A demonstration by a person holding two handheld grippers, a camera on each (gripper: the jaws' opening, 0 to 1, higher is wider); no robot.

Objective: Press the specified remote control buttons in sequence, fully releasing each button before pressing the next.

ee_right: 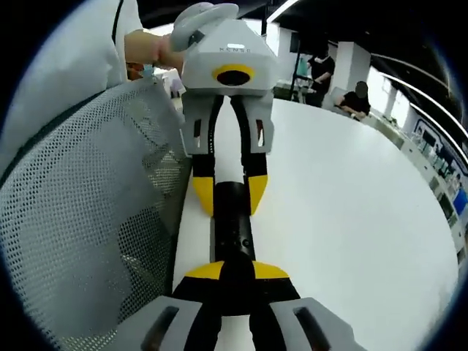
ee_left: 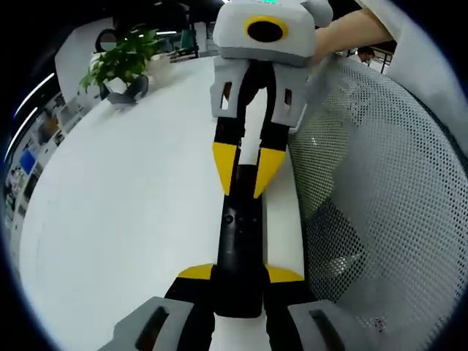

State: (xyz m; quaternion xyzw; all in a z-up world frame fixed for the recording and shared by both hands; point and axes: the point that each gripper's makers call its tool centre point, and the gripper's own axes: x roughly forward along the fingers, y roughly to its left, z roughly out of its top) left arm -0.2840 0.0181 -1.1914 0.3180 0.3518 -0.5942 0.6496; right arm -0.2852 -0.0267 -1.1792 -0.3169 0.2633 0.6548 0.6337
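Observation:
A black remote control [ee_left: 238,241] lies lengthwise over the white table [ee_left: 131,205], close to its edge. My left gripper [ee_left: 240,275] is shut on the remote's near end, a yellow-tipped jaw on each side. My right gripper [ee_left: 247,170] comes in from the top of the left gripper view and clamps the far end between its yellow fingertips [ee_left: 224,164]. In the right gripper view the same remote control [ee_right: 234,227] runs between my right gripper [ee_right: 238,272], shut on its near end, and my left gripper [ee_right: 229,194], which closes on the far end.
A grey mesh chair back [ee_left: 380,190] [ee_right: 88,219] stands right beside the table edge and the remote. A potted plant [ee_left: 121,66] sits far across the table. Open white table surface [ee_right: 351,190] spreads away from the chair. People [ee_right: 358,99] sit in the background.

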